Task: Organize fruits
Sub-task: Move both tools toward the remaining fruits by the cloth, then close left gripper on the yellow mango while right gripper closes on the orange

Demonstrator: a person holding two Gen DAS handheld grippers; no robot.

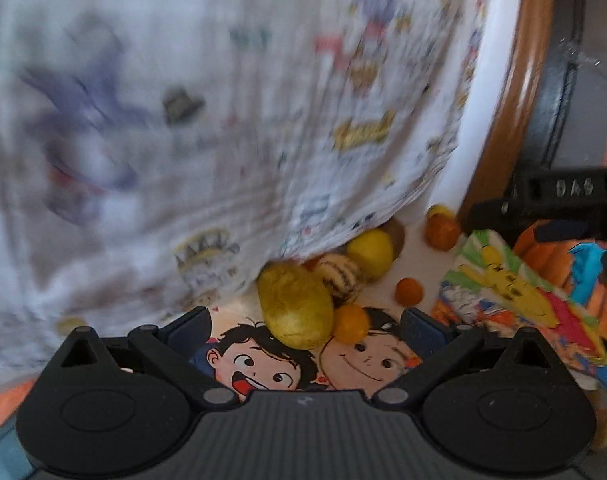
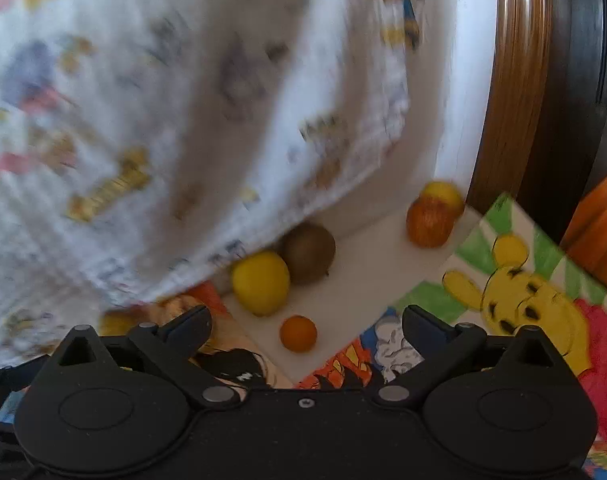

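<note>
A white printed cloth [image 1: 183,120] hangs blurred over most of both views, its lower edge lying over a cluster of fruits. In the left wrist view a yellow-green fruit [image 1: 295,306], a small orange [image 1: 349,324], a striped tan fruit [image 1: 339,278] and a yellow lemon [image 1: 370,252] lie just ahead of my open left gripper [image 1: 307,326]. In the right wrist view the lemon [image 2: 260,282], a brown kiwi [image 2: 309,253], a small orange [image 2: 298,333] and a red-orange apple [image 2: 429,222] sit on the white table [image 2: 367,264]. My right gripper [image 2: 307,326] is open and empty, close to the small orange.
Cartoon picture mats lie on the table: one with two faces [image 1: 303,364] and one with a yellow bear [image 2: 535,300]. A wooden frame [image 2: 511,80] runs along the right. An orange box [image 2: 599,228] stands at far right. The other gripper's black body [image 1: 551,204] shows at right.
</note>
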